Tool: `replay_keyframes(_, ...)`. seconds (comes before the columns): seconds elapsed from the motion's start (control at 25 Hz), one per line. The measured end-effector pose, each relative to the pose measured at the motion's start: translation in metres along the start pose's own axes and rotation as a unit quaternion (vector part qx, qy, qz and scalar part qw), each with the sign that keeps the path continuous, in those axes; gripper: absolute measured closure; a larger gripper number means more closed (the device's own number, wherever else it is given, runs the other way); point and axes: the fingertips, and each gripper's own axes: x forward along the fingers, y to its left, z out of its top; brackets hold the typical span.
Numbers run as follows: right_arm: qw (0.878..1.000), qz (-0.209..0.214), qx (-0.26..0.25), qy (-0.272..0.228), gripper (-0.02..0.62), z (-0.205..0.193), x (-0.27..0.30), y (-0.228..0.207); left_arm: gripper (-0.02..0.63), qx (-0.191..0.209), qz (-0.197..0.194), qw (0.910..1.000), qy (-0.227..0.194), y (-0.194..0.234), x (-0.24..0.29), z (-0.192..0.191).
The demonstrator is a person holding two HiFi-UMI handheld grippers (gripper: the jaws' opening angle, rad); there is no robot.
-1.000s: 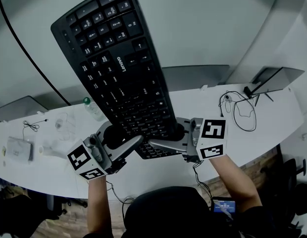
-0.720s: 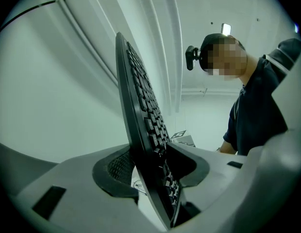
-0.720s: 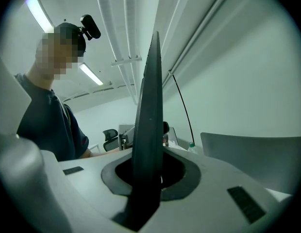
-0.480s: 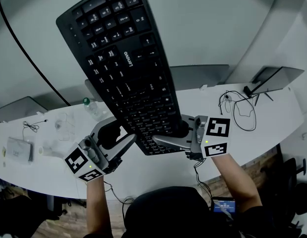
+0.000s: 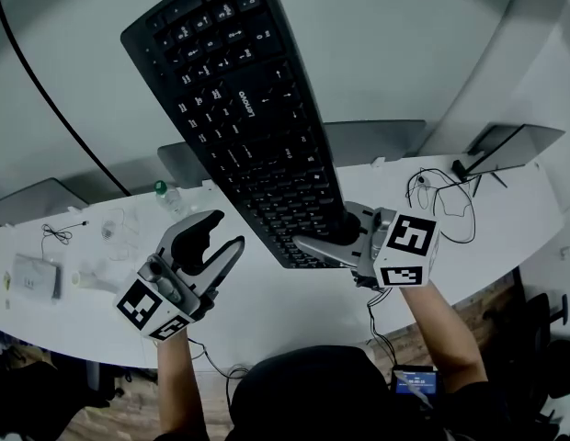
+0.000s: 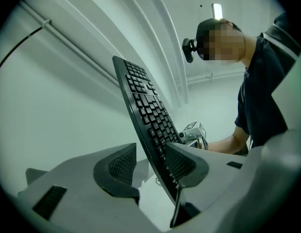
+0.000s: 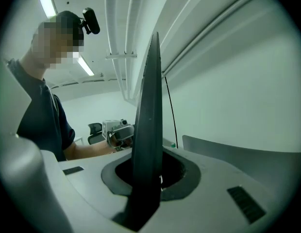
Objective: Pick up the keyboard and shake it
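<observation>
White desk (image 5: pixel 294 310) below — my right gripper (image 5: pixel 326 244) pinches the Lenovo keyboard (image 5: pixel 248 108) by its near end; left gripper (image 5: pixel 225 231) jaws, just narrowing, gape empty

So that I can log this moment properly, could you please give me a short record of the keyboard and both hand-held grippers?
keyboard: black, raised above the white table, standing steeply on end
right hand-held gripper: shut on the keyboard's lower end
left hand-held gripper: jaws apart, just been closing slightly, nothing between them, clear of the keyboard
support: the right hand-held gripper alone carries the keyboard
</observation>
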Motion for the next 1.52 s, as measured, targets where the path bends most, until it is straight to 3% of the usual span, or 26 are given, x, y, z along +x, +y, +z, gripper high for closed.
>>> replay_keyframes(0.48,0.992,-0.089,-0.062,0.063,0.509,-0.010,-0.001,-0.025,0.403,0.071,0.059,0.9957,0.012,0.010,-0.007,0.011)
replay_keyframes(1.12,0.960,-0.195,-0.131,0.154,0.509,-0.028,-0.012,-0.055,0.403,0.136,0.095,0.9850,0.047,0.008,-0.006,0.011)
replay_keyframes(1.52,0.938,-0.230,-0.159,0.203,0.508,-0.043,-0.017,-0.068,0.403,0.204,0.136,0.9648,0.095,0.018,-0.007,0.007)
